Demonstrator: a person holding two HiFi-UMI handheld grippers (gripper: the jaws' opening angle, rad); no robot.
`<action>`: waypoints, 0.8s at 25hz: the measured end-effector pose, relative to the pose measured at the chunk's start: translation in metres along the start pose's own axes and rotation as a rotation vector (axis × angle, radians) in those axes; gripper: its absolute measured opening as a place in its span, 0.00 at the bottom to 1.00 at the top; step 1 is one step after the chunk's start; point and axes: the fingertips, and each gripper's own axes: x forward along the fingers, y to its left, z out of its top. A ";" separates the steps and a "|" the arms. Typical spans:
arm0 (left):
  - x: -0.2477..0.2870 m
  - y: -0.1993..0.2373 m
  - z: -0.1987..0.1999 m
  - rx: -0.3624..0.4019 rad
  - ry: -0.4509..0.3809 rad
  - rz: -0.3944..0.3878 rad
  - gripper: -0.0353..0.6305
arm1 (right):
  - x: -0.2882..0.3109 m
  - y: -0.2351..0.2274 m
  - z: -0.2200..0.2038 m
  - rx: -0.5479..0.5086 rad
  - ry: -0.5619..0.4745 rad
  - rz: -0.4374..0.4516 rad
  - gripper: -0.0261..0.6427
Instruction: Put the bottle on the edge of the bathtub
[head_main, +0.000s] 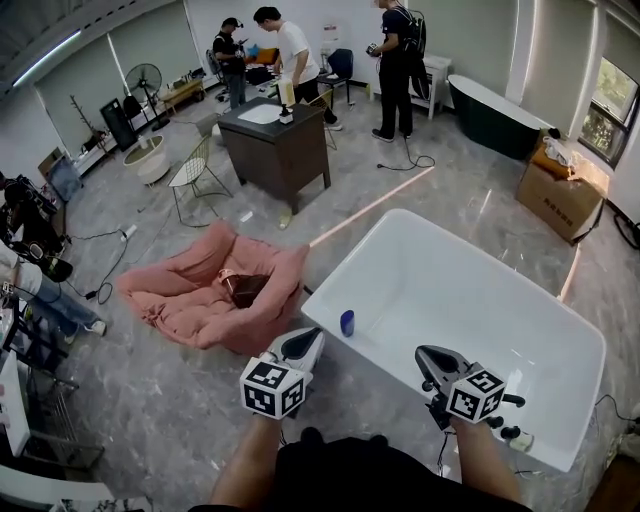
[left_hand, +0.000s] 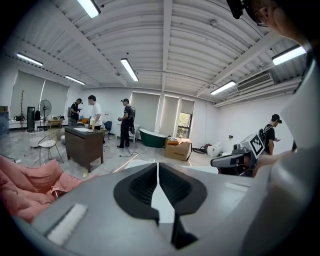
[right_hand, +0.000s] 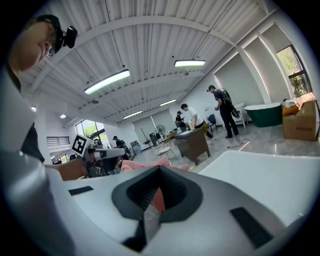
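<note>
The white bathtub (head_main: 450, 290) is the biggest thing and fills the lower right part of the head view, with its long side running from the centre to the right edge. To the left of it, on the grey floor, lies a crumpled pink cloth (head_main: 190, 290) with a dark brown thing in its middle. Above this, in the upper centre, stands a dark cabinet (head_main: 285, 145), and several persons stand around and behind it. In the upper right there is a dark green bathtub (head_main: 495, 110) and below it a cardboard box (head_main: 558, 195). At the bottom of the frame two forearms hold the grippers. The left gripper (head_main: 303, 343) is at the near left corner of the white bathtub; its jaws are closed together and nothing is between them. The right gripper (head_main: 433, 358) is over the near rim, more to the right, and its jaws also meet at the tips, empty. The small blue bottle (head_main: 347, 322) stands upright on the left edge of the white bathtub, just beside the left gripper and apart from both.
</note>
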 end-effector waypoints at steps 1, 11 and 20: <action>-0.002 0.000 0.007 0.002 -0.011 0.008 0.09 | 0.000 0.001 0.010 -0.011 -0.018 0.004 0.06; -0.029 0.018 0.051 0.017 -0.097 0.047 0.08 | 0.013 0.048 0.083 -0.132 -0.180 0.062 0.06; -0.038 0.038 0.039 -0.012 -0.079 0.069 0.08 | 0.028 0.062 0.074 -0.156 -0.159 0.070 0.06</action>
